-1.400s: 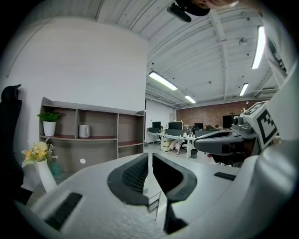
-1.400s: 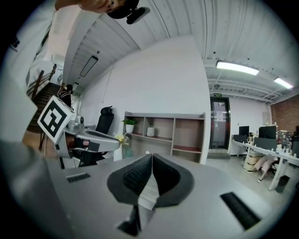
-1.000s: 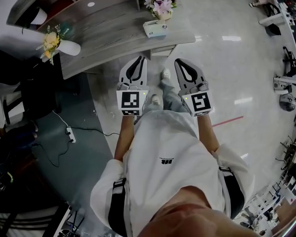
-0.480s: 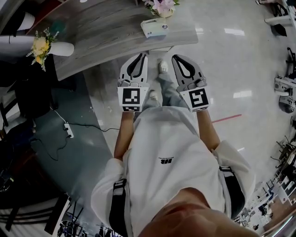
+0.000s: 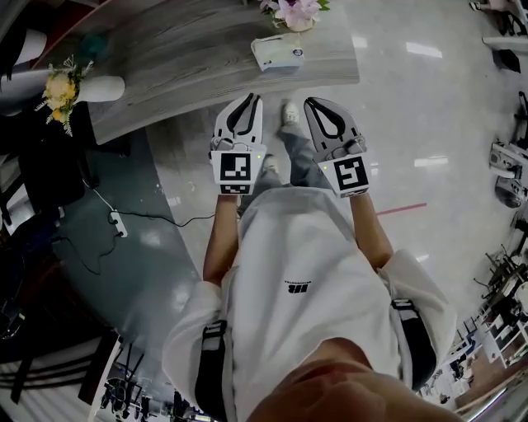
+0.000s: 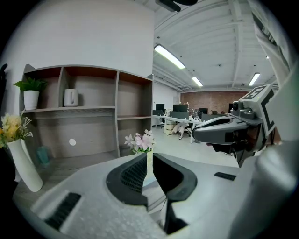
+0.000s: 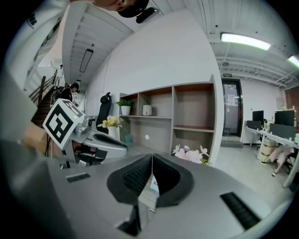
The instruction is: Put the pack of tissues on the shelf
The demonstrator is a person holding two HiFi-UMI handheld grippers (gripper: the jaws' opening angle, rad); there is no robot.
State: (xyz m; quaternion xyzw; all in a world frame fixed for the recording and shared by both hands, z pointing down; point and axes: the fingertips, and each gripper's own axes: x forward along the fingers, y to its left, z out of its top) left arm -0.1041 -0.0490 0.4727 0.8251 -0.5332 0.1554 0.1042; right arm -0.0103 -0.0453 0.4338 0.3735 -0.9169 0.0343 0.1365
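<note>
Tissue pack ahead of two empty, closed grippers

Tissue pack (image 5: 276, 51) lies flat on the grey counter (image 5: 190, 58), well ahead of both sets of jaw tips and roughly on the line between the two tools, with the pot of pink flowers (image 5: 290, 10) just beyond it. Nothing touches it.

The left gripper (image 5: 247, 100) and the right gripper (image 5: 312, 103) are held side by side at chest height, close to the body and pointing forward over the floor, short of the counter's edge. This reads as a carrying posture for the approach, not a reach. In the left gripper view the jaws are drawn together to a mere sliver with nothing between them. In the right gripper view the jaws meet fully, again on nothing.

The shelf (image 6: 88, 109) stands beyond the counter from the tools, its open compartments facing them. A mug and a potted plant sit in the upper ones, and the others look mostly free.

The pick-up looks not yet begun. One gripper would likely need to open wide before closing across the pack, since the wrapping is soft and could crumple or slip.
</note>
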